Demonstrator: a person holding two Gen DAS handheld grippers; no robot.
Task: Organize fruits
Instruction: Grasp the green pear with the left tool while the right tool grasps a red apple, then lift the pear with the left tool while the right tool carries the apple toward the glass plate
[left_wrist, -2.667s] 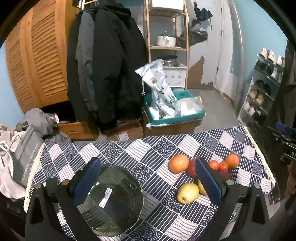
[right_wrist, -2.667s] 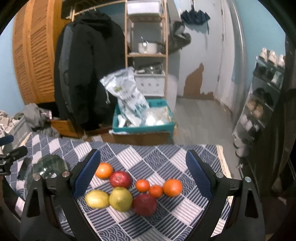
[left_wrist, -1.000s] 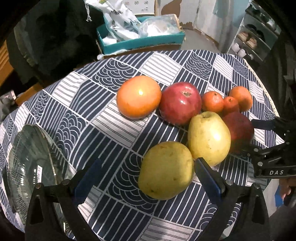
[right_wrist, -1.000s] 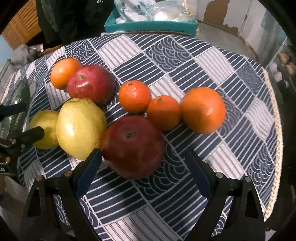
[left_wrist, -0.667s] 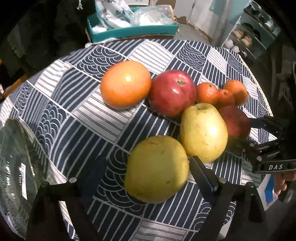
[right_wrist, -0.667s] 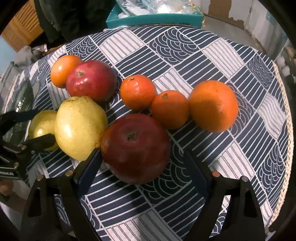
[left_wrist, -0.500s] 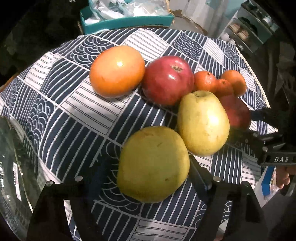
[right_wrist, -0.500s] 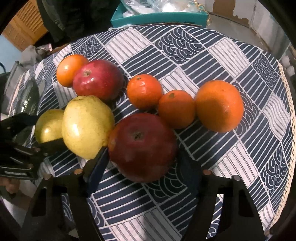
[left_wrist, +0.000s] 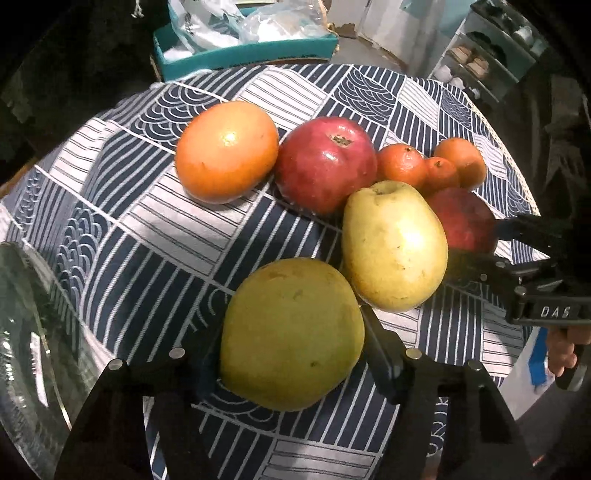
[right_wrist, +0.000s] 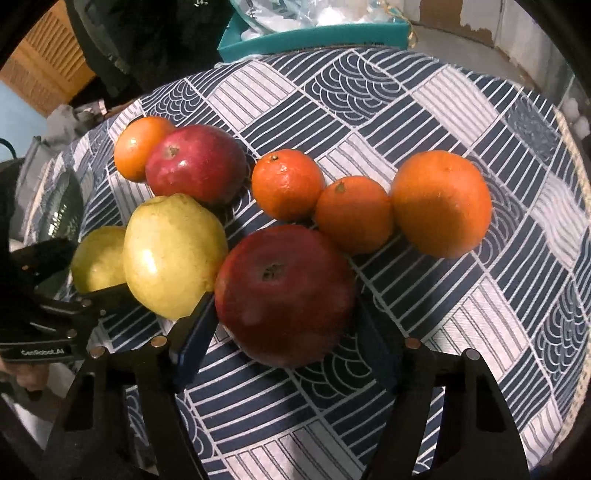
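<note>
On the patterned tablecloth (right_wrist: 461, 122), left claw (left_wrist: 291, 354) pinches green pear (left_wrist: 291, 332), right claw (right_wrist: 284, 328) pinches dark apple (right_wrist: 284, 291).

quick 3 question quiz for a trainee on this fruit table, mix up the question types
1. True or false: the left tongs close around the greenish-yellow round pear.
2. Which fruit sits between the right tongs? A) large orange B) dark red apple C) small mandarin
3. Fill in: the clear glass bowl lies at the ___ edge of the left wrist view.

Key: 1 true; 2 B; 3 left
</note>
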